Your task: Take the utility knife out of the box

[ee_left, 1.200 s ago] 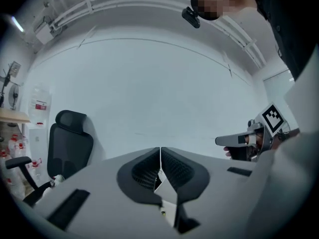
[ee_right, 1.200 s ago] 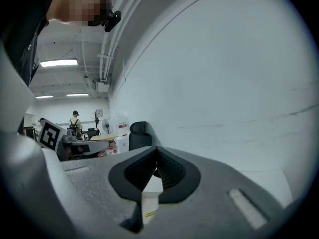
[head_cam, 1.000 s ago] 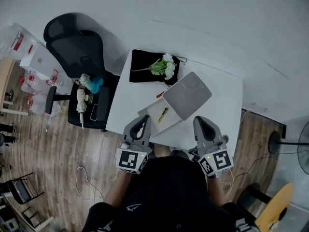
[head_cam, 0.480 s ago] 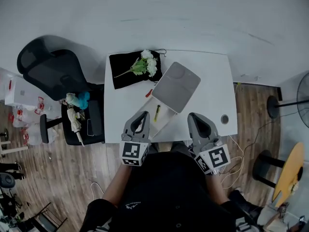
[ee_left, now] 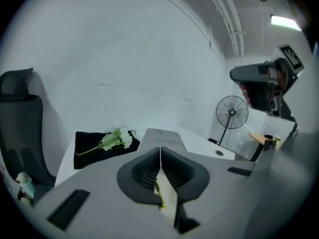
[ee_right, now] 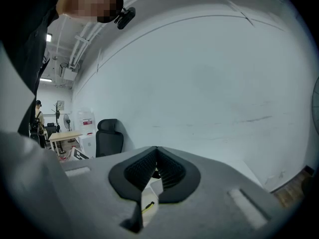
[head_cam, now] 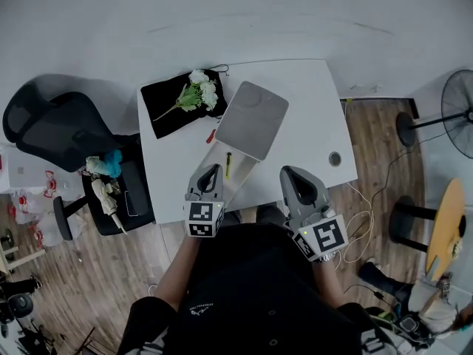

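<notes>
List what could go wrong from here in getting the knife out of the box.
1. Both the left gripper and the right gripper are shut; unless one opens first, it may only shove the utility knife.
2. The knife lies flat in the open box, near the table's front edge; a gripper could catch the rim and drag the box off.
</notes>
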Demonstrator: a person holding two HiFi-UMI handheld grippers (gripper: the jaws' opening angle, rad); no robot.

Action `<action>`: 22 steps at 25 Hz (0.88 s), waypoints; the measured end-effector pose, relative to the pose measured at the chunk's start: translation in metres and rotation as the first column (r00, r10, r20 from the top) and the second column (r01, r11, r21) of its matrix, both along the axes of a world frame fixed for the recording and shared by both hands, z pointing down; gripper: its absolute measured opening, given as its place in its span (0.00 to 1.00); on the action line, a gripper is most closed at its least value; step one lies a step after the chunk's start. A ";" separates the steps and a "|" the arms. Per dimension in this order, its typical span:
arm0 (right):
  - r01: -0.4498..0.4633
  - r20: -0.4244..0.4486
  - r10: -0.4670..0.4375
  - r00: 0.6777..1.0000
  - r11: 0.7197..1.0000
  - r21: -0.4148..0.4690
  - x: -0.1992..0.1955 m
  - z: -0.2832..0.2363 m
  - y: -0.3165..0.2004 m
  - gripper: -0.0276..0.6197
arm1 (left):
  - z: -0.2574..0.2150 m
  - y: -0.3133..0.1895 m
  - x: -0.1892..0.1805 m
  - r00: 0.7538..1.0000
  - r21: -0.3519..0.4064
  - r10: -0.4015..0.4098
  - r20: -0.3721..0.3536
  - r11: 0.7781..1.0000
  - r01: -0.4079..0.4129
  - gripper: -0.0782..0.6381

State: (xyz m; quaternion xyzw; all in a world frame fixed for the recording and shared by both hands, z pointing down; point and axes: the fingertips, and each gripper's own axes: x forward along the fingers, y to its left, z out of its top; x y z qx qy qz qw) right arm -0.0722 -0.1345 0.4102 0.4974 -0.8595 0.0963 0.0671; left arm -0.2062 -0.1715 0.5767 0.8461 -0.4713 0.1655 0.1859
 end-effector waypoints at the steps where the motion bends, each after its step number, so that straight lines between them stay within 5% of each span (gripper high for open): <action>1: -0.008 -0.002 0.008 1.000 1.000 -0.002 0.001 0.000 0.001 0.05 | 0.005 -0.001 0.001 1.000 -0.003 0.009 0.017 1.000 -0.009 0.12; 22: -0.112 -0.028 0.111 0.993 0.993 -0.043 0.022 0.013 0.009 0.05 | 0.104 -0.013 0.036 0.986 -0.250 0.116 0.118 0.965 -0.083 0.13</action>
